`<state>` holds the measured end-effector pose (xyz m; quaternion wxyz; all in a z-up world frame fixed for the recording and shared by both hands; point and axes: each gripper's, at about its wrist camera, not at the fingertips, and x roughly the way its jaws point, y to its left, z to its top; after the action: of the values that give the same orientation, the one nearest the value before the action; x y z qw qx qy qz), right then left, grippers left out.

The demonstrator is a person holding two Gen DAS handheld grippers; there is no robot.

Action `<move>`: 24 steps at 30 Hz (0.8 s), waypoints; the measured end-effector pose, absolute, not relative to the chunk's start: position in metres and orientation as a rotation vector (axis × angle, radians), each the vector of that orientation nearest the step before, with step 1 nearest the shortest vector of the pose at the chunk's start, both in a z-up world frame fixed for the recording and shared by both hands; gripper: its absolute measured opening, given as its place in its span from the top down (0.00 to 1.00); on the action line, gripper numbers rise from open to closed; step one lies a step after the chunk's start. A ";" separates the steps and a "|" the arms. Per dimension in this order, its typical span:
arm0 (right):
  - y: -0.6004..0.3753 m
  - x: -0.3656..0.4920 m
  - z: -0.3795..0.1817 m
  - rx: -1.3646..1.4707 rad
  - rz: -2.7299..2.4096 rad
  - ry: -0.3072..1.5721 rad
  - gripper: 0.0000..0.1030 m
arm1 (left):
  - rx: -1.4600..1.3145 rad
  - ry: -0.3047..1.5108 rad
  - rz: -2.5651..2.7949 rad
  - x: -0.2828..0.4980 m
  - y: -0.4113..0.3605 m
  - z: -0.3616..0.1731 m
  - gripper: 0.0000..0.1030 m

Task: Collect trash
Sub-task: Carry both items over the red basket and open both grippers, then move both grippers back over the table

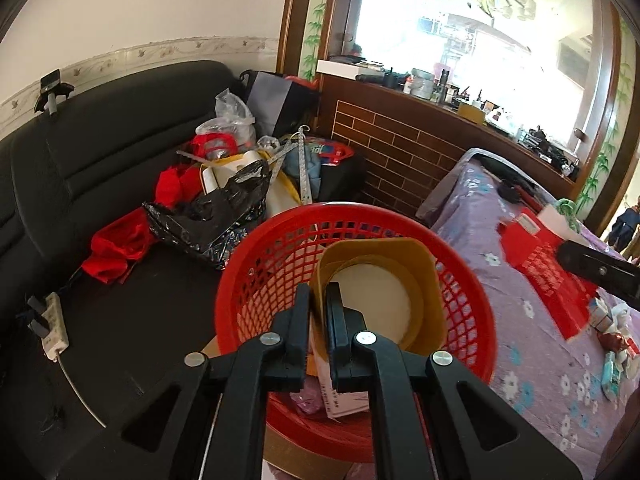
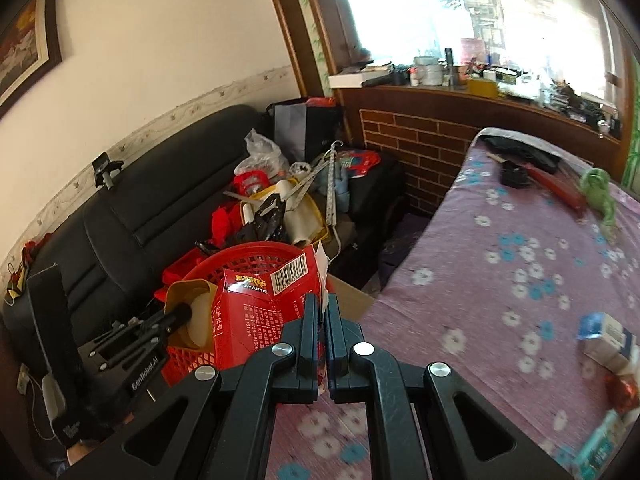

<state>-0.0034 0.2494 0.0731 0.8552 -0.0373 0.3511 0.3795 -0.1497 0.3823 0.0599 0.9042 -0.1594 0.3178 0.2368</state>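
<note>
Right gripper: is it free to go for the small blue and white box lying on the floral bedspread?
Probably not yet. The right gripper is shut on a flattened red carton at the red basket. The way across the bedspread to the blue and white box looks open.

Basket [image 1: 472, 304] ahead of me, between sofa [image 1: 100, 152] on its left and bed [image 2: 500, 280] on its right. My left fingers [image 1: 298, 320] hold a curled sheet [image 1: 428, 280] over the basket; my right fingers [image 2: 310, 320] hold a carton [image 2: 256, 312] beside it. Small boxes [image 2: 608, 344] on the bed (right edge). Bags [image 1: 212, 216] piled on the sofa behind the basket.
</note>
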 end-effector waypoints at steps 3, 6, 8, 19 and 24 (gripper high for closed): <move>0.266 0.001 0.069 -0.085 0.810 0.754 0.94 | -0.329 0.653 0.495 -0.149 0.386 0.059 0.86; 0.273 0.002 0.069 -0.091 0.817 0.746 0.87 | -0.340 0.639 0.501 -0.152 0.387 0.062 0.51; 0.265 0.000 0.073 -0.081 0.811 0.733 0.78 | -0.334 0.613 0.508 -0.157 0.385 0.067 0.46; 0.159 -0.018 0.075 -0.004 0.713 0.726 0.65 | -0.289 0.610 0.357 -0.156 0.314 0.078 0.41; 0.096 -0.023 0.069 0.059 0.640 0.733 0.63 | -0.233 0.642 0.266 -0.141 0.264 0.078 0.37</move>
<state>-0.0229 0.0959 0.0686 0.8834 0.0284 0.3523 0.3076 -0.1415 0.2640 0.0779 0.9337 -0.1139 0.3136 0.1299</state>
